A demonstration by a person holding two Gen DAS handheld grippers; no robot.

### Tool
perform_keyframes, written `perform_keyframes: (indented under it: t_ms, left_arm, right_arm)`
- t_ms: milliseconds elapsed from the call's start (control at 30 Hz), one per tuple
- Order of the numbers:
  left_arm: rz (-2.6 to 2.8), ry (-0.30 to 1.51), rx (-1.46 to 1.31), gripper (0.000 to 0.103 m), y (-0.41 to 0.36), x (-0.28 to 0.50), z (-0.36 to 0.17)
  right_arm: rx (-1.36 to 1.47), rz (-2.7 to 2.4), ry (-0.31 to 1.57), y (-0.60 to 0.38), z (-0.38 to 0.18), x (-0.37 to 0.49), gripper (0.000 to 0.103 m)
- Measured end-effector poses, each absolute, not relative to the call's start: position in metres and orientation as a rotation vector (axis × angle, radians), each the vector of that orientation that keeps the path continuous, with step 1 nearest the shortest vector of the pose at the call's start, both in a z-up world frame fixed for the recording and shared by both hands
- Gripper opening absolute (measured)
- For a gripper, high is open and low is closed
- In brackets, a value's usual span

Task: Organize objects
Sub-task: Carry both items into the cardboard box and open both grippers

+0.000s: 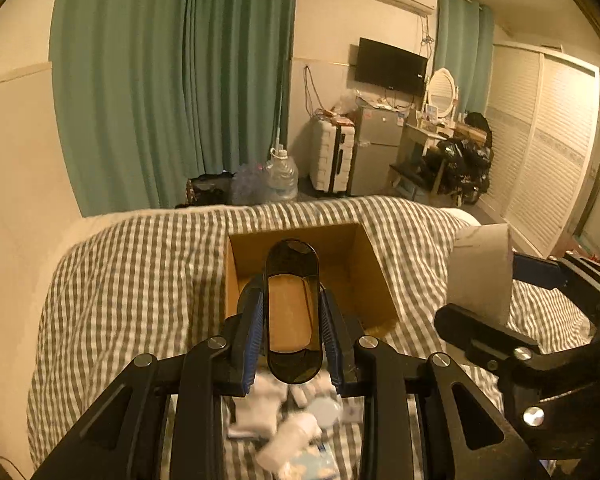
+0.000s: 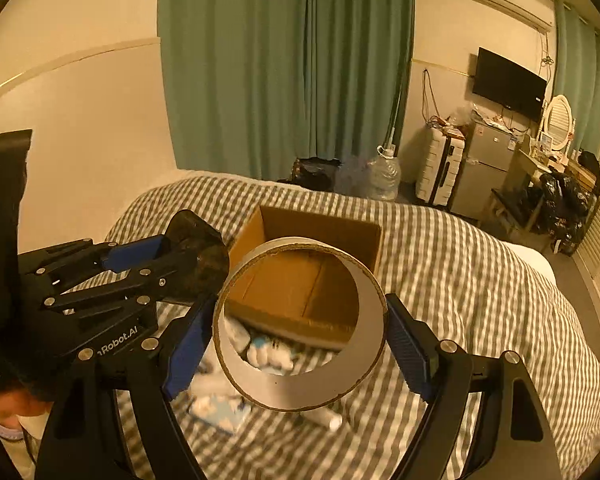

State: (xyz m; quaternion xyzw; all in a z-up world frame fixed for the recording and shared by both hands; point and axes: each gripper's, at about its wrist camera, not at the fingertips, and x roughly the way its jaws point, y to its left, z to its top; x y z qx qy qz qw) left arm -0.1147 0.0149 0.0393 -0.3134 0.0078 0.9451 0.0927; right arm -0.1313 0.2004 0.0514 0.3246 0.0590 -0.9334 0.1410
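- The left gripper (image 1: pixel 293 318) clamps a dark, glossy oval case (image 1: pixel 293 312) between its blue pads (image 1: pixel 253 334), holding it above the near edge of an open cardboard box (image 1: pixel 374 276).
- The right gripper (image 2: pixel 300 330) grips a wide cardboard ring (image 2: pixel 374 320), like a spent tape roll, with a blue pad (image 2: pixel 410 346) pressed on each side; the ring's hollow faces the camera, and the box floor shows through it.
- In the left wrist view that same ring (image 1: pixel 480 272) sits to the right of the box, held in the right gripper (image 1: pixel 496 292).
- In the right wrist view the left gripper (image 2: pixel 184 258) and its dark case (image 2: pixel 198 256) hang just left of the ring, over the box's left wall.
- The cardboard box (image 2: pixel 320 224) rests on a grey-and-white checked bedspread (image 2: pixel 460 280) and looks bare inside.
- Small white packets and a white bottle (image 1: pixel 296 436) lie loose on the bedspread (image 1: pixel 140 280), near side of the box; they are blurred.
- Green curtains (image 1: pixel 172 80) hang at the far wall.
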Motion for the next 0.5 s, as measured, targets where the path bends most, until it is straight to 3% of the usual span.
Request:
perform_keyframes:
  t_ms: [267,500]
  left_arm:
    - [2.802,0.014,-0.932,0.028,0.01,-0.177,0.045]
    - [2.784,0.048,-1.017,0.028,0.01,-0.244,0.013]
  right_arm:
    - [0.96,-2.672,0.132,0.193,0.051,-0.206,0.081]
    - [1.021,-2.669,0.108,0.194,0.029,-0.276,0.081]
